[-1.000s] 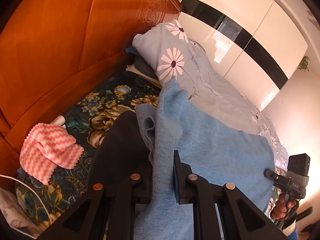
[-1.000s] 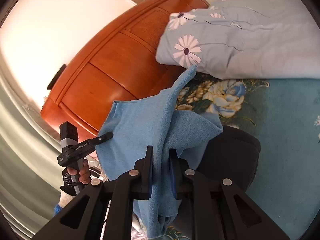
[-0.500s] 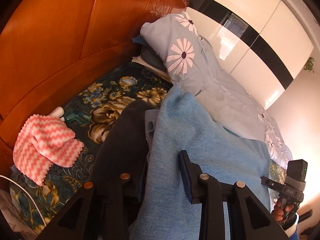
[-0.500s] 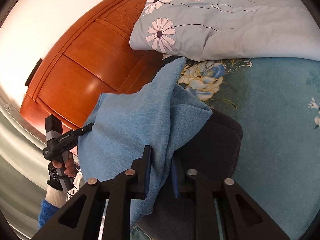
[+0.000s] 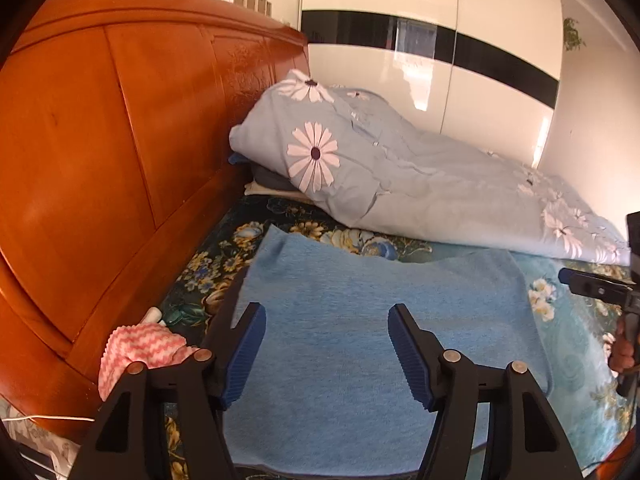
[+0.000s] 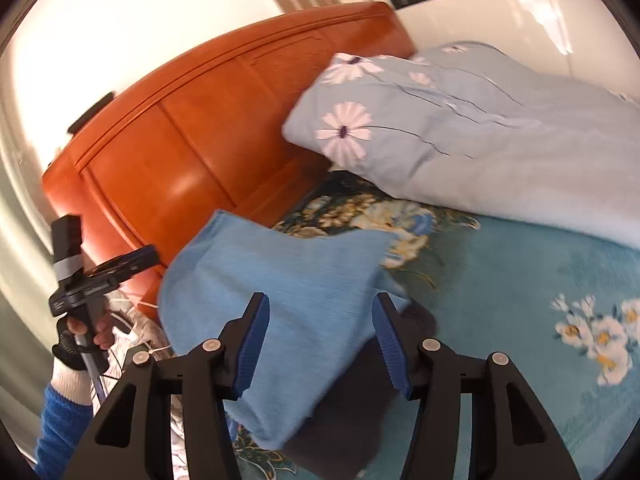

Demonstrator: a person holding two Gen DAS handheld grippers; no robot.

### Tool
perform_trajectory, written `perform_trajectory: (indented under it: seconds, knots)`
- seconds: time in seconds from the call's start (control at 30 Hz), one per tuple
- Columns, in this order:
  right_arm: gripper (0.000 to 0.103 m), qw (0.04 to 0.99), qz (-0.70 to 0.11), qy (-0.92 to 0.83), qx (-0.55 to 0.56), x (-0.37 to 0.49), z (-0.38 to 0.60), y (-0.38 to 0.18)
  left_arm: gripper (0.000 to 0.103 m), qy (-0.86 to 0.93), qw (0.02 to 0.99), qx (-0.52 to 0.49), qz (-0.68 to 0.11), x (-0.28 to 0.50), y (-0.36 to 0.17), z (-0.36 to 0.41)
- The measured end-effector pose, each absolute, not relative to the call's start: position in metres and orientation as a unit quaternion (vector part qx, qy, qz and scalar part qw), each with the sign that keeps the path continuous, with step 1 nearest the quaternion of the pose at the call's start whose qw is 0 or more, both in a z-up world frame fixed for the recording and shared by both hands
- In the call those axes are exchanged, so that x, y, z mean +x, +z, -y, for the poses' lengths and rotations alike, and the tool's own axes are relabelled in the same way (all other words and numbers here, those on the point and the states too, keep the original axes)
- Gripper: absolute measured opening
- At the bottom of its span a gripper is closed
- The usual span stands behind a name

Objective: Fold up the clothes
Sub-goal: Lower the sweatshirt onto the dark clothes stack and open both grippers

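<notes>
A light blue knit garment (image 5: 380, 320) lies folded flat on the bed, over a dark garment (image 5: 230, 304) whose edge shows at its left. My left gripper (image 5: 326, 350) is open and empty just above its near half. In the right wrist view the blue garment (image 6: 288, 280) lies on the dark garment (image 6: 356, 392), and my right gripper (image 6: 318, 344) is open and empty above it. Each gripper also shows in the other's view: the right (image 5: 596, 286), the left (image 6: 108, 268).
An orange wooden headboard (image 5: 100, 160) stands at the left. A grey-blue daisy duvet (image 5: 400, 176) is heaped behind the garment. A pink zigzag cloth (image 5: 140, 350) lies by the headboard. The bed has a teal floral cover (image 6: 520, 280). A white cable (image 5: 44, 418) runs bottom left.
Both grippers held the blue garment up and have let go. It now lies flat over the dark garment, and both grippers stand open above it.
</notes>
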State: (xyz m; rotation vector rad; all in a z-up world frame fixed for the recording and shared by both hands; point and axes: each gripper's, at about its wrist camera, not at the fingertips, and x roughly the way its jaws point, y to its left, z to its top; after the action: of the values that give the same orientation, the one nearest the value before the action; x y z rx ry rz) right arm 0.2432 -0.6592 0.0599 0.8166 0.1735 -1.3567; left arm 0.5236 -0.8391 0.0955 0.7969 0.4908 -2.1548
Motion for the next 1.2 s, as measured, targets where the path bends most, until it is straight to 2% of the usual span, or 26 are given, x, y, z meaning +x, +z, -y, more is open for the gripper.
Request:
perform_trajectory:
  seconds: [0.13,0.3,0.47,0.6,0.73,0.8,0.83,0.87,0.93,1.0,1.07,1.13,1.2]
  knots:
    - [0.056,0.709,-0.1,-0.588,0.375,0.268,0.684,0.048,0.068,-0.824,0.389,0.328,-0.249,0.52,0.069,0.866]
    - [0.056,0.708,-0.109,-0.575,0.395,0.279,0.707,0.023,0.069,-0.824,0.381,0.329,-0.26,0.524,0.043,0.872]
    - [0.056,0.698,-0.116,-0.577,0.409,0.281,0.717,0.008,0.07,-0.826,0.379,0.313,-0.275,0.524,0.042,0.873]
    - [0.056,0.699,-0.122,-0.579,0.402,0.282,0.709,0.02,0.07,-0.817,0.415,0.303,-0.26,0.523,0.048,0.861]
    - [0.056,0.711,-0.135,-0.59,0.358,0.288,0.687,0.037,0.07,-0.823,0.449,0.28,-0.208,0.527,0.057,0.815]
    - [0.057,0.719,-0.138,-0.591,0.338,0.294,0.675,0.038,0.074,-0.819,0.467,0.276,-0.187,0.529,0.055,0.788]
    - [0.062,0.724,-0.136,-0.589,0.332,0.298,0.666,0.036,0.081,-0.819,0.47,0.273,-0.183,0.531,0.052,0.776]
    - [0.071,0.729,-0.132,-0.587,0.326,0.301,0.657,0.033,0.086,-0.823,0.465,0.268,-0.187,0.533,0.048,0.764]
    - [0.078,0.732,-0.129,-0.587,0.322,0.309,0.64,0.024,0.088,-0.828,0.459,0.26,-0.191,0.538,0.039,0.742]
    - [0.08,0.732,-0.128,-0.587,0.321,0.317,0.623,0.015,0.092,-0.829,0.462,0.254,-0.187,0.542,0.029,0.719]
    - [0.08,0.728,-0.138,-0.587,0.325,0.325,0.611,0.008,0.102,-0.829,0.467,0.247,-0.186,0.547,0.019,0.699]
    - [0.081,0.722,-0.145,-0.595,0.321,0.332,0.598,0.005,0.103,-0.827,0.47,0.242,-0.19,0.551,0.012,0.682]
    - [0.09,0.716,-0.145,-0.607,0.313,0.337,0.585,0.006,0.103,-0.825,0.474,0.236,-0.196,0.555,0.006,0.666]
